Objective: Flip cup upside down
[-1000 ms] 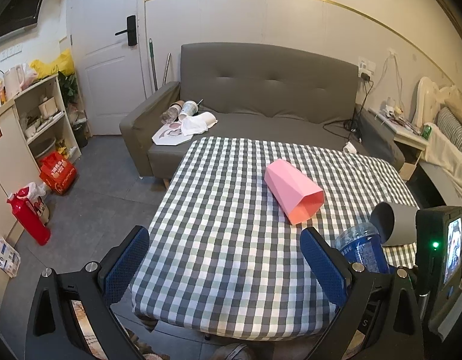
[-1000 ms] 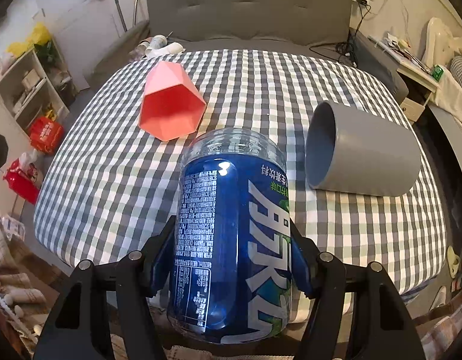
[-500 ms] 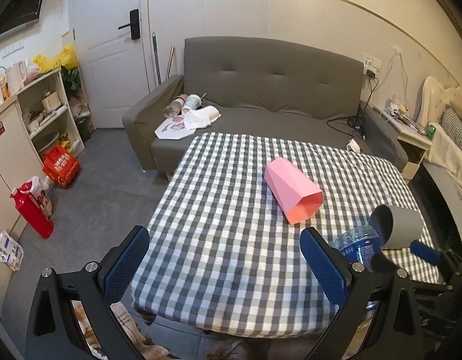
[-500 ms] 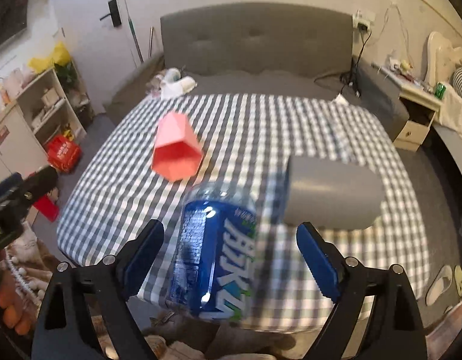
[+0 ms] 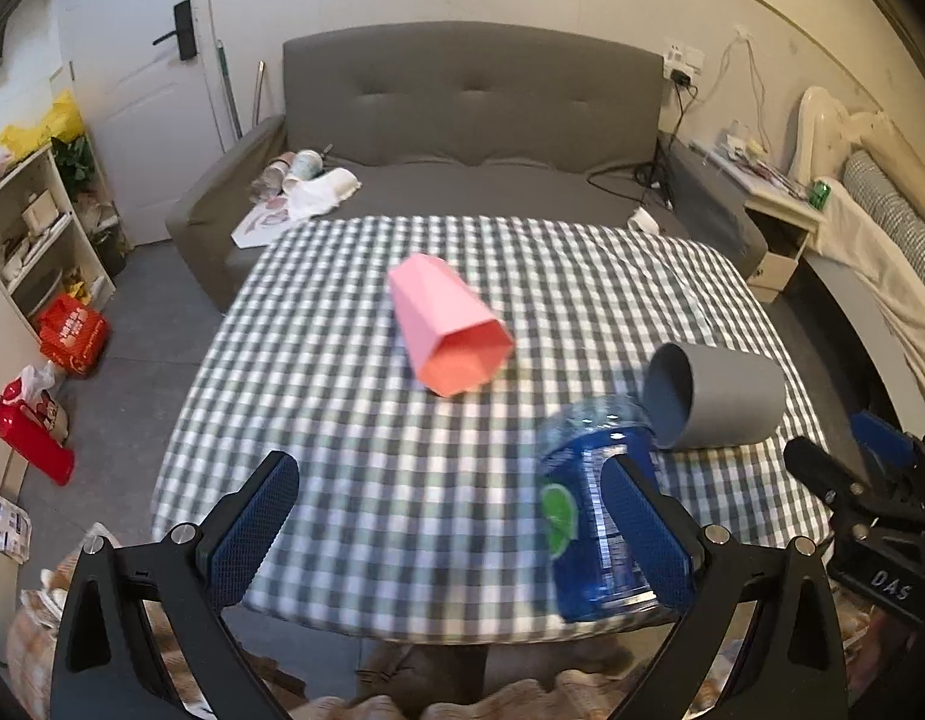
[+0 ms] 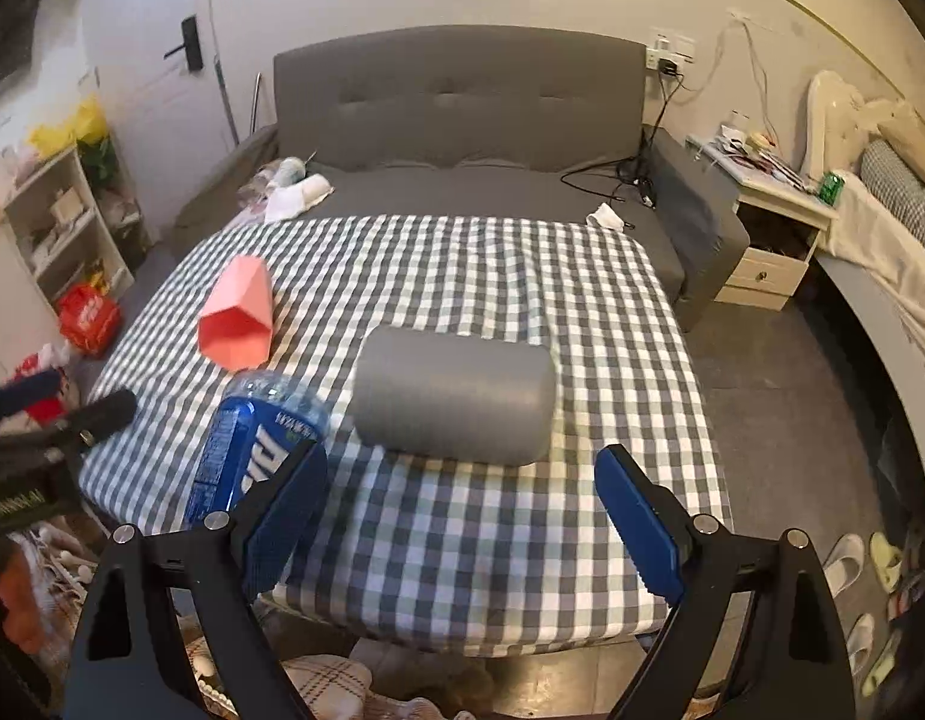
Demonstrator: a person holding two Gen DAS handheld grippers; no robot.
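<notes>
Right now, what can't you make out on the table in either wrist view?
- Blue cup: left wrist view, its right side is hidden behind the left gripper finger and it is motion-blurred; label unreadable.
- Blue cup: right wrist view, base hidden behind a finger of the right gripper.
- Grey cup: right wrist view, opening faces away; inside unseen.
- Pink cup: left wrist view, inside too shadowed to tell if empty.

Home bed-sitting room, grey sofa (image 5: 471,114), checked-cloth table (image 5: 354,420), bedside cabinet (image 6: 774,228), cluttered shelves (image 5: 30,240)
</notes>
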